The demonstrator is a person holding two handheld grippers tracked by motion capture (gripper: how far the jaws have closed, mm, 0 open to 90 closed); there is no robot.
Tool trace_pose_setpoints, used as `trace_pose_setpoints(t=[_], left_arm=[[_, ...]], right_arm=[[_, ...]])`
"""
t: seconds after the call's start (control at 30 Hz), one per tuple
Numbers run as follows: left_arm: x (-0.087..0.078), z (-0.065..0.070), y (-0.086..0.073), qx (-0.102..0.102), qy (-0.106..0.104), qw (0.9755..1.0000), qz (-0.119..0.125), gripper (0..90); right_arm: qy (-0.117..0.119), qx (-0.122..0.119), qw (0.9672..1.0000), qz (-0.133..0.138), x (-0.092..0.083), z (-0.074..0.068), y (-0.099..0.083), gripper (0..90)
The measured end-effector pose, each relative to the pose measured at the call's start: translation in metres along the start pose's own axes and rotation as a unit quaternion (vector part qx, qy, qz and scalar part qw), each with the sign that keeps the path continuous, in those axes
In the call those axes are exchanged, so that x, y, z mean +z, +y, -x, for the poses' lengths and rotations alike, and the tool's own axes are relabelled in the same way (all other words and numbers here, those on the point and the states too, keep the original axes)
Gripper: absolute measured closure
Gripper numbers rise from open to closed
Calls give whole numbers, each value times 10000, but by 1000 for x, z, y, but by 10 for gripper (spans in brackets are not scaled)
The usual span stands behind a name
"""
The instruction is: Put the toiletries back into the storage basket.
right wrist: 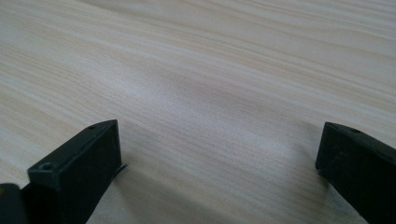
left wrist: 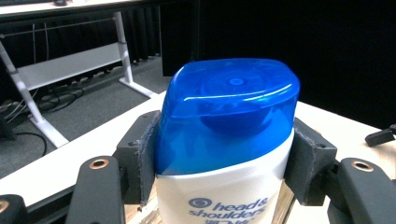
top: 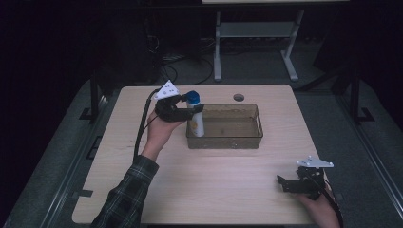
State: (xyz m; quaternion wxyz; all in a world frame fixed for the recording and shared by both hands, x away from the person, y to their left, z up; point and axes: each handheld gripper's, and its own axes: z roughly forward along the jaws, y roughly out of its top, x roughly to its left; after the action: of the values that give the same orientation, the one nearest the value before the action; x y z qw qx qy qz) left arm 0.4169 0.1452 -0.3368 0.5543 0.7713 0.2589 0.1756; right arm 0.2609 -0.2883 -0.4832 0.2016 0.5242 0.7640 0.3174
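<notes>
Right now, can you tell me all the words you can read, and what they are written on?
"head & shoulders": in blue letters, beside a blue swirl sign, on the front of the white bottle with the blue cap, seen in the left gripper view.
Smaller blue marks under that name are cut off at the picture's edge and cannot be read.
In the high view the bottle's label is too small to read.

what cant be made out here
- Shampoo bottle: its lower body is cut off by the bottom edge of the left gripper view; in the high view the bin wall blurs its base, so standing or lifted is unclear.
- Right gripper: part hidden under its grey plate.
</notes>
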Motion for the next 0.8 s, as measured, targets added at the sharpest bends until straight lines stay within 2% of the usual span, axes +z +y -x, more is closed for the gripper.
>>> trace_pose_setpoints(t=[0.8], left_arm=[[9,-2,-20,43,46,9996,-262,352]], right_arm=[[0,0,10000,2,0,0,0,0]])
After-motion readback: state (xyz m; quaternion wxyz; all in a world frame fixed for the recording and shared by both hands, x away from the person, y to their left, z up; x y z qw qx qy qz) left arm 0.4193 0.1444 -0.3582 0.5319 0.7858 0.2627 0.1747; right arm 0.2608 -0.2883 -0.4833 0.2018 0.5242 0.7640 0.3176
